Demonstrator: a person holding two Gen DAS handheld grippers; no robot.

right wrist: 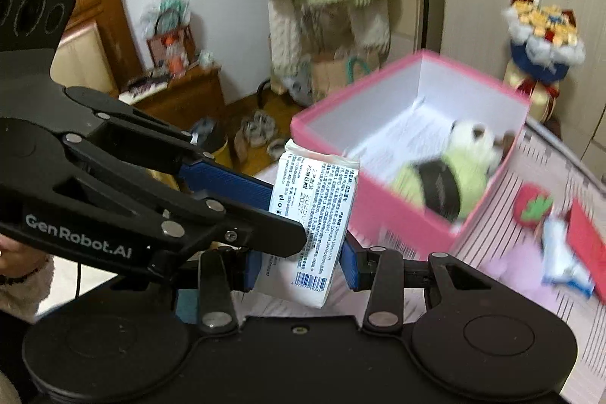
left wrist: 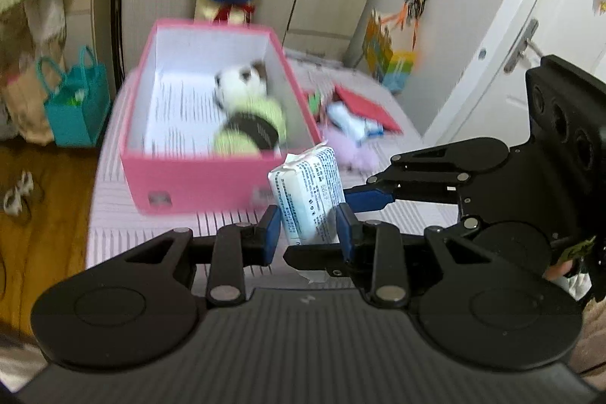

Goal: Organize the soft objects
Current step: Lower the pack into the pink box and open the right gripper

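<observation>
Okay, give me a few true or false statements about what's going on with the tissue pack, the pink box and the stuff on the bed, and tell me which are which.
1. Both grippers, the left gripper and the right gripper, are closed on the same tissue pack. True.
2. The pink box is empty. False: a plush toy in green lies inside it.
3. The tissue pack is already inside the box. False: it is held in the air in front of the box.
4. A red strawberry-shaped soft item lies on the bed outside the box. True.
5. The box has its lid on. False: it is open at the top.
</observation>
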